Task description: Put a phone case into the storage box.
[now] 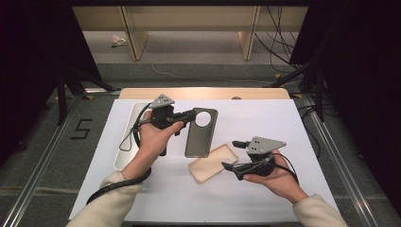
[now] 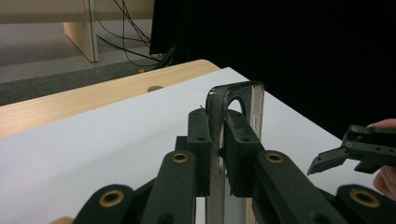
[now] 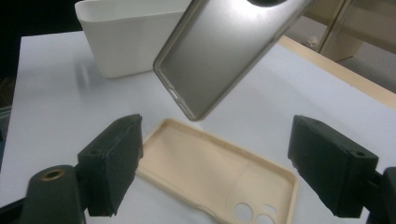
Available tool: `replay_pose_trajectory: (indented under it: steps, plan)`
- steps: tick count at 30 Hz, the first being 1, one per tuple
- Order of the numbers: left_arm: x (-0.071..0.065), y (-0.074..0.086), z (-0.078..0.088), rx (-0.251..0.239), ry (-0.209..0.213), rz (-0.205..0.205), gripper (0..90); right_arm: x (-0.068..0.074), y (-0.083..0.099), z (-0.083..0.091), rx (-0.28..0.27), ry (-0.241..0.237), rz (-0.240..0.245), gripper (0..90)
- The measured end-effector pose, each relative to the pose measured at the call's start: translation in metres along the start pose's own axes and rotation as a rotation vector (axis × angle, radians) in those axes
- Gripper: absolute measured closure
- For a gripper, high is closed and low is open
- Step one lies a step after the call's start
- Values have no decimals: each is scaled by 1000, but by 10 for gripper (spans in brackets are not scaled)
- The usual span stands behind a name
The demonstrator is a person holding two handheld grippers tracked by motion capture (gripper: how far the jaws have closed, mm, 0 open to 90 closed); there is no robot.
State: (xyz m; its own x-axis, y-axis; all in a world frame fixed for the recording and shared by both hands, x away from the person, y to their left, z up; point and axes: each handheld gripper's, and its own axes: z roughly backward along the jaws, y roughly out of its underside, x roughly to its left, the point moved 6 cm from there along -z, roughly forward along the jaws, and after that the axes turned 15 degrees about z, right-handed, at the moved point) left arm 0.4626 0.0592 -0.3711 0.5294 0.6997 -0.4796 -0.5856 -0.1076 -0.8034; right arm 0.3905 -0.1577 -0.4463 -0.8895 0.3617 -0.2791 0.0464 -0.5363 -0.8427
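A dark grey phone case (image 1: 200,135) with a round camera hole hangs above the white table (image 1: 265,118), and my left gripper (image 1: 193,115) is shut on its upper edge. In the left gripper view the jaws (image 2: 215,140) pinch the grey case (image 2: 236,93) edge-on. A beige phone case (image 1: 212,163) lies open side up on the table below it. My right gripper (image 1: 230,154) stands open just right of the beige case. In the right gripper view its wide-apart jaws (image 3: 219,161) frame the beige case (image 3: 219,177), with the grey case (image 3: 224,51) hanging above.
A long white tray (image 1: 125,142) lies at the table's left side, behind my left hand; it stands at the back in the right gripper view (image 3: 126,37). A wooden strip (image 1: 203,93) runs along the table's far edge. Cables lie on the floor beyond.
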Motion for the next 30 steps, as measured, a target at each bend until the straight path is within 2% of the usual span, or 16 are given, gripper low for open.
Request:
replay_pose_trajectory:
  steps: [5,13,30]
  plan:
    - [4,-6,8,-13,-3,4,814,-1,3,-1,20,11,13,191]
    - [12,-13,19,-22,-13,-7,814,-3,5,-1,36,21,7,193]
    - [28,-29,43,-51,-21,-22,814,-5,7,-1,39,31,-5,189]
